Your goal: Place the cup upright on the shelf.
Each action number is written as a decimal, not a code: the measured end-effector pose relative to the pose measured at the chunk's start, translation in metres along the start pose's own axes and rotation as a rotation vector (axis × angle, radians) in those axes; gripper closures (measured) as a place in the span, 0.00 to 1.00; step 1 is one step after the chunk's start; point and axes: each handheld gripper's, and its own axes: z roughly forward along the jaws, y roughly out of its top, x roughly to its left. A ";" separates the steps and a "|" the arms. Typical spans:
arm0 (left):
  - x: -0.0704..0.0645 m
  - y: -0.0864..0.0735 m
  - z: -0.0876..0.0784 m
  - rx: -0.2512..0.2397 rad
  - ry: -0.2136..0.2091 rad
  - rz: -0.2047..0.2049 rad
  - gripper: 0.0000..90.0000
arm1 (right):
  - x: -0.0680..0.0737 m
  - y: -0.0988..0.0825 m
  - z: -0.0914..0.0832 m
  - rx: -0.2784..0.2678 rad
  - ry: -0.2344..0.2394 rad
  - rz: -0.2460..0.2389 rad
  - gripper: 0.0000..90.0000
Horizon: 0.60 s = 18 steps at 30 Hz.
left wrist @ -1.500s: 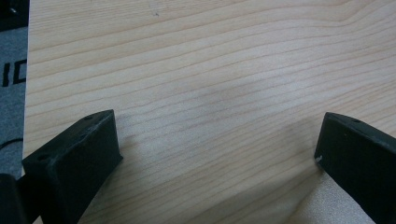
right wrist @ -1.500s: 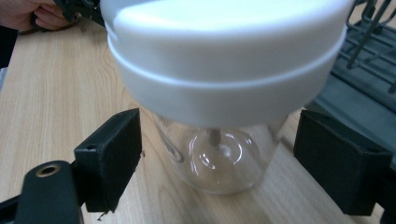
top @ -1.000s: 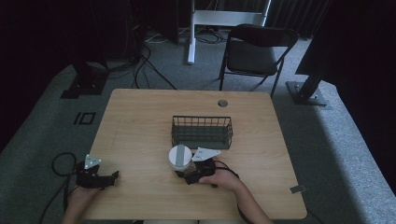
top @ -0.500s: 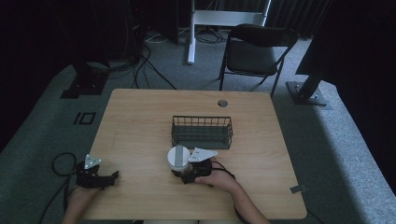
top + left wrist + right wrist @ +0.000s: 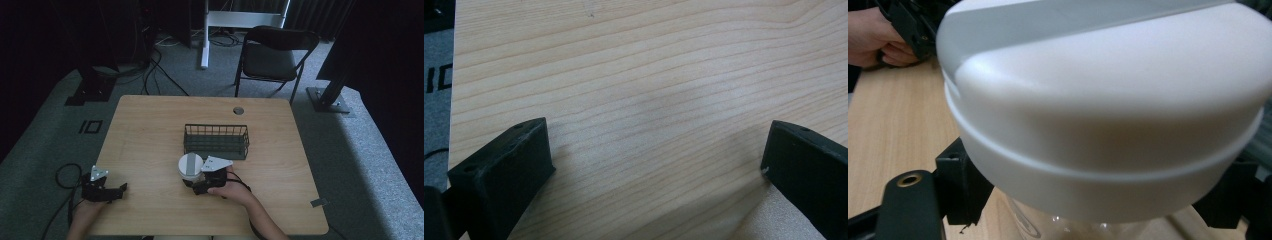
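Jar (image 5: 190, 165) with a white lid sits at lower centre of the high view, standing on the wooden table (image 5: 150, 130) just below the left end of the dark wire basket (image 5: 216, 141). In the right gripper view the lid (image 5: 1108, 100) bulges across most of the frame, with clear glass showing beneath it at the bottom edge and a black jaw standing on either side of the glass. The right gripper (image 5: 197, 186) has its jaws around the jar's body below the lid; they look closed on it, though actual contact is hidden under the lid's overhang.

Against the pictures from a second ago, the jar and the right hand (image 5: 230, 189) have slid a little toward the lower left of the high view, away from the basket's front wall. That reads as the jar being carried or dragged in a firm hold, so the grasp seems to be made and the move under way; where it is headed cannot be told.

At lower left of the high view the left gripper (image 5: 106, 191) rests at the table's edge, unchanged, its jaws spread wide over bare wood in its own view.

A folding chair (image 5: 272, 52) stands beyond the table's far side.
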 end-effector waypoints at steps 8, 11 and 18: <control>0.000 0.000 0.000 0.000 0.000 0.000 0.00 | 0.002 0.011 -0.006 -0.017 0.006 -0.010 0.20; 0.000 0.000 0.000 0.000 0.000 0.000 0.00 | 0.003 0.017 -0.008 -0.020 0.005 -0.020 0.20; 0.000 0.000 0.000 0.000 0.000 0.000 0.00 | 0.000 0.032 -0.016 -0.044 -0.006 -0.014 0.20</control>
